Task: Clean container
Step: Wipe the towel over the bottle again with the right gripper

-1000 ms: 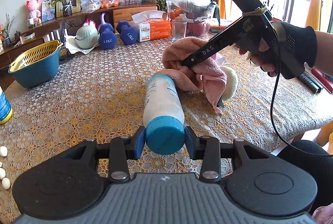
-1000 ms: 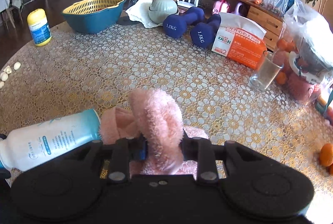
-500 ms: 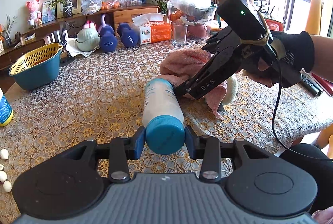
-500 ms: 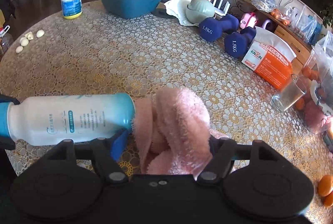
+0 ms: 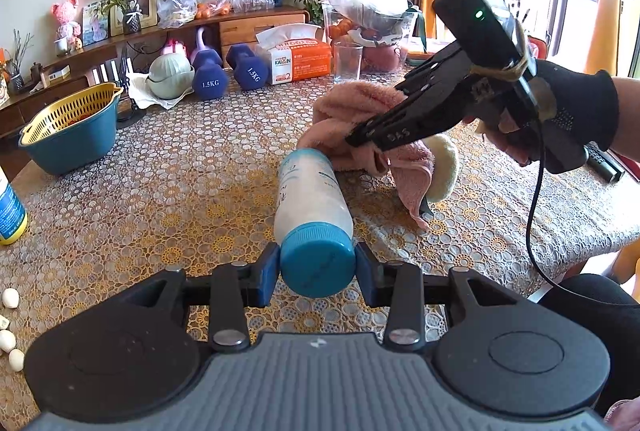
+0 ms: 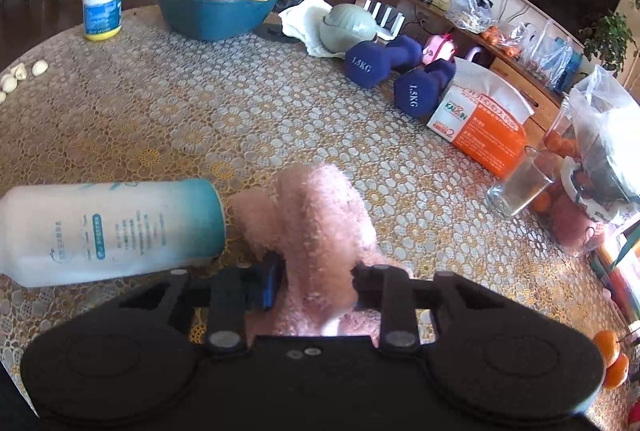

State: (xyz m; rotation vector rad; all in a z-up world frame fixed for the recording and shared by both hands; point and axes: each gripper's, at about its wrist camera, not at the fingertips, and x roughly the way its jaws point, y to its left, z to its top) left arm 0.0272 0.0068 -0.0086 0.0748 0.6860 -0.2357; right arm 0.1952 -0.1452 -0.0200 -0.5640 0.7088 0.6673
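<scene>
A white container (image 5: 311, 193) with a blue cap lies level above the table, held out from my left gripper (image 5: 317, 267), which is shut on the cap. The same container (image 6: 108, 231) enters the right wrist view from the left, its teal base pointing at the cloth. My right gripper (image 6: 316, 281) is shut on a fluffy pink cloth (image 6: 320, 227). In the left wrist view that gripper (image 5: 360, 139), held by a gloved hand (image 5: 568, 119), presses the pink cloth (image 5: 352, 119) against the container's far end.
On the patterned tablecloth stand a blue bowl with a yellow strainer (image 5: 68, 127), two blue dumbbells (image 5: 228, 73), a tissue box (image 5: 298, 59), a glass (image 5: 347, 62) and a yellow-capped bottle (image 6: 102, 9). Small white pieces (image 5: 10, 327) lie at the left edge. A remote (image 5: 604, 163) lies right.
The right gripper opened briefly half a second ago and has shut on the cloth again. It has shifted with the cloth around the container's far end. The left gripper kept its hold.
</scene>
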